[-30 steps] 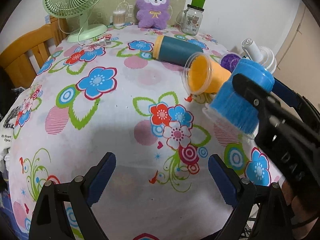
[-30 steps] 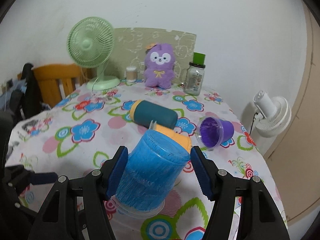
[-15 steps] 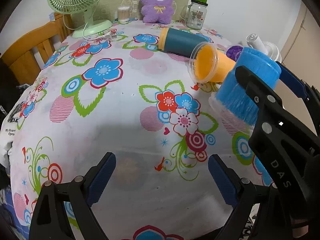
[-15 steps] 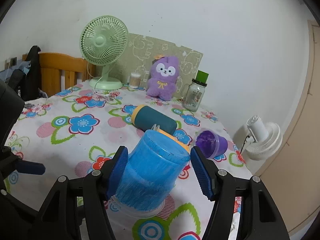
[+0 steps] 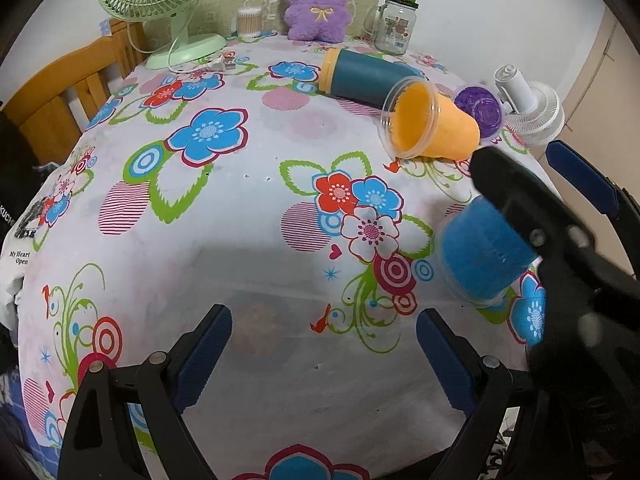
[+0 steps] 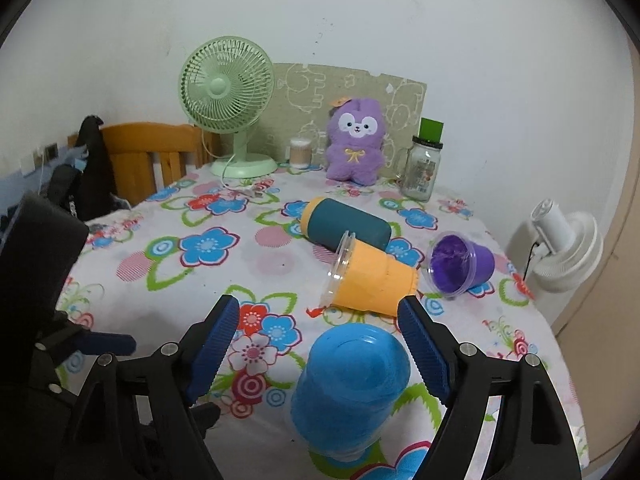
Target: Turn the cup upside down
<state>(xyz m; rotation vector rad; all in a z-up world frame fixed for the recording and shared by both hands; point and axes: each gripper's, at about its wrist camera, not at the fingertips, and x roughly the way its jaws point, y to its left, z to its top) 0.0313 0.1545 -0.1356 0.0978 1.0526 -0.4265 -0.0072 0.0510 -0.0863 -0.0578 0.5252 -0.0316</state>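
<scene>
Released blue cup (image 6: 350, 392) inverted, right gripper (image 6: 320, 344) spread

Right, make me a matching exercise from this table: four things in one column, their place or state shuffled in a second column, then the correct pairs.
Things
1. blue cup
2. orange cup
3. purple cup
4. green fan

States
A. upright at the back of the table, beside the wooden chair
B. on its side, lying against the teal bottle
C. upside down on the cloth, between the open fingers of the right gripper
D. tipped over near the table's right edge, mouth facing the camera

Pairs: 1-C, 2-B, 3-D, 4-A
</scene>
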